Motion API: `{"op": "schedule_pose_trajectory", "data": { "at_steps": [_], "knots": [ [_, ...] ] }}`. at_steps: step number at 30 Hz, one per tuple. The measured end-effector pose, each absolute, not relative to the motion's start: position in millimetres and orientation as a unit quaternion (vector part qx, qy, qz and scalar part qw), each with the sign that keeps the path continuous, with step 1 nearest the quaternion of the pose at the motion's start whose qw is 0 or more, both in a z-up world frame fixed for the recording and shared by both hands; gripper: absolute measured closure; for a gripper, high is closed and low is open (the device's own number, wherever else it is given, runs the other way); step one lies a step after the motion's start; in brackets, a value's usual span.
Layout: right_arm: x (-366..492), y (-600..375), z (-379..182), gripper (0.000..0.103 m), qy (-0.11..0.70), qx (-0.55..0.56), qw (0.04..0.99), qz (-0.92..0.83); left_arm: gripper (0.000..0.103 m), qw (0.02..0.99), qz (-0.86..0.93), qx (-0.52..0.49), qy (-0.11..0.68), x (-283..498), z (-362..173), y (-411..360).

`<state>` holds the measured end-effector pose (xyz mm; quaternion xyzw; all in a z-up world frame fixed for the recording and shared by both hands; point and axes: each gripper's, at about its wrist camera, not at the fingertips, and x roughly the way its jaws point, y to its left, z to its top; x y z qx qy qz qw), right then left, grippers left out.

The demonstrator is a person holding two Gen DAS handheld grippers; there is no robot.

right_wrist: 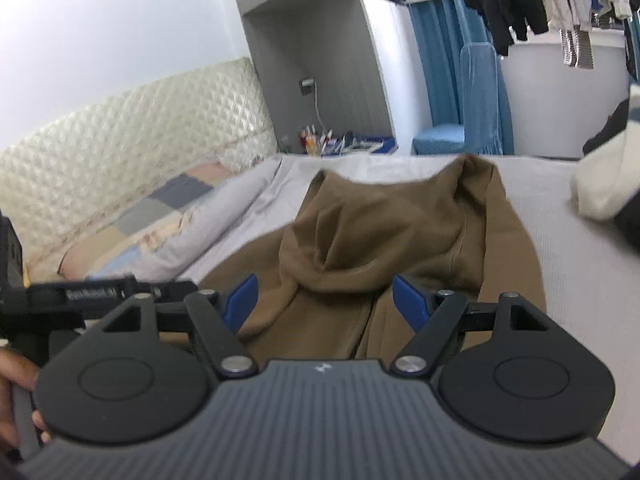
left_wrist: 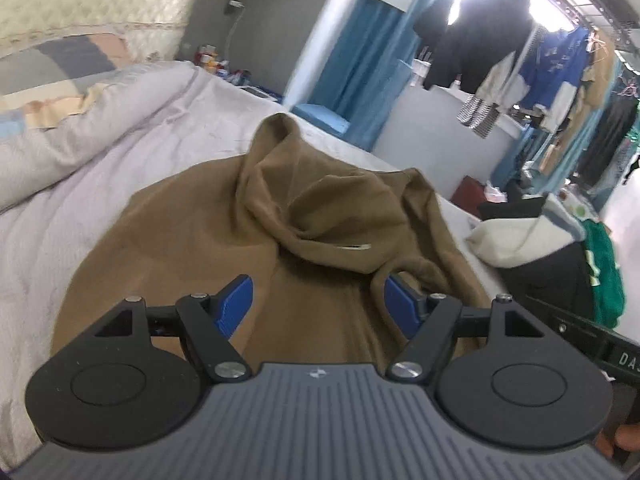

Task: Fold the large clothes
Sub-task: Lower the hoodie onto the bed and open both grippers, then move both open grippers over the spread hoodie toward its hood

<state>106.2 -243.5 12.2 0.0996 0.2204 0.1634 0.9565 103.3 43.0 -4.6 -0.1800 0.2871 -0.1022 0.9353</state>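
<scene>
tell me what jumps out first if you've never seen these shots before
A crumpled brown hoodie lies on the pale bed, its hood bunched up in the middle. The left gripper and the right gripper both hover over its near edge, jaws open and empty. Behind, clothes hanging by a bright window fill the far right.

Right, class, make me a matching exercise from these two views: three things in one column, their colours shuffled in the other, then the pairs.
Things
1. hoodie lying on the bed
2. finger pads of the left gripper
3. bedsheet

Colours
a. pale grey-white
b. brown
c. blue

Pairs: 1-b, 2-c, 3-a
</scene>
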Motion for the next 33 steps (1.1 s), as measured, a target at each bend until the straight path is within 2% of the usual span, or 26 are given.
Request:
{"op": "schedule_pose_trajectory", "data": {
  "at_steps": [13, 22, 29, 33],
  "knots": [
    [115, -229, -26, 0.026, 0.264, 0.111, 0.945, 0.155, 0.026, 0.946, -0.019, -0.156, 0.283, 81, -40, 50],
    [140, -229, -58, 0.026, 0.311, 0.108, 0.935, 0.131, 0.026, 0.966, 0.078, -0.013, 0.246, 79, -50, 17],
    [152, -222, -69, 0.026, 0.322, 0.087, 0.934, 0.127, 0.026, 0.948, 0.13, 0.028, 0.287, 84, -69, 16],
    [156, -220, -71, 0.026, 0.323, 0.072, 0.935, 0.126, 0.027, 0.938, 0.157, -0.006, 0.308, 90, -74, 34]
  ]
}}
